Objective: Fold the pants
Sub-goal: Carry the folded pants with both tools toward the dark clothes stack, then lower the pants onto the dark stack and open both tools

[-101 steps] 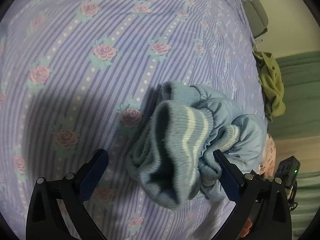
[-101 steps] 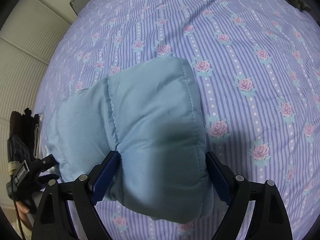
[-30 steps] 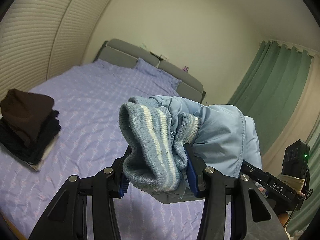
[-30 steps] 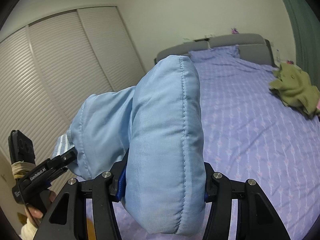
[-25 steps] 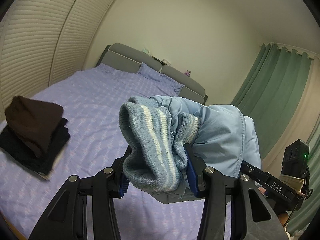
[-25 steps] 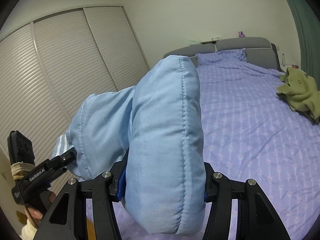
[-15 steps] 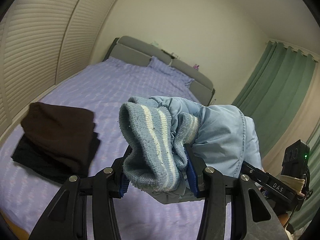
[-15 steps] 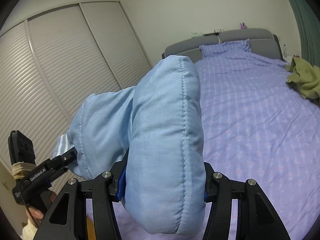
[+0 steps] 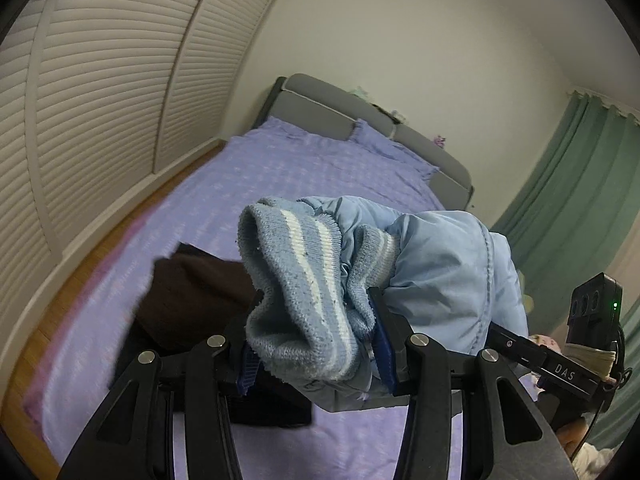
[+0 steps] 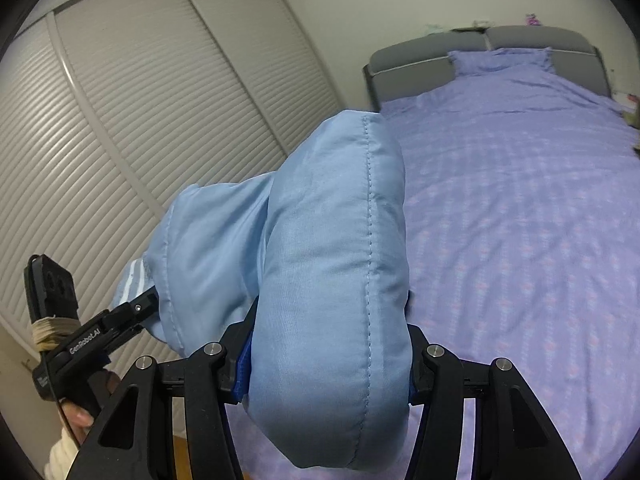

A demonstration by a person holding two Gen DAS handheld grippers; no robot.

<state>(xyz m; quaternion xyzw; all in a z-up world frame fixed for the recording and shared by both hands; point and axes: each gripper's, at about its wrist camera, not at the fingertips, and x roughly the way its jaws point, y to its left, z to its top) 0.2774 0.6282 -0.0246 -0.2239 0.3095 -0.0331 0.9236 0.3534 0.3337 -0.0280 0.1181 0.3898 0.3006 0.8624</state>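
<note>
Your left gripper [image 9: 314, 344] is clamped on the ribbed, white-striped knit cuff of the light blue padded pants [image 9: 440, 264]; its blue pads are mostly buried in the knit, so only their edges show. Your right gripper [image 10: 326, 360] is clamped on the thick folded padded end of the same pants [image 10: 332, 280]; here too the pads are almost wholly hidden, with just a sliver of blue at the left one. The pants are held up in the air between the two grippers, above the bed [image 10: 520, 200], and touch nothing else that you can see.

The bundle blocks the middle of each view. In the left wrist view it covers much of a stack of dark folded clothes [image 9: 192, 296] lying on the purple bedspread [image 9: 280, 184]; the stack is blurred and partly behind the gripper's frame, so you cannot count its pieces beyond a brown one on top of a black one. The floral print of the bedspread is smeared. Small items on the grey headboard [image 10: 520, 40] are too small to name.

Counted: two grippers, one pair of pants, one bed, one dark stack, one green curtain [image 9: 580, 184], and louvred wardrobe doors [image 10: 140, 120] with two panels fully in view.
</note>
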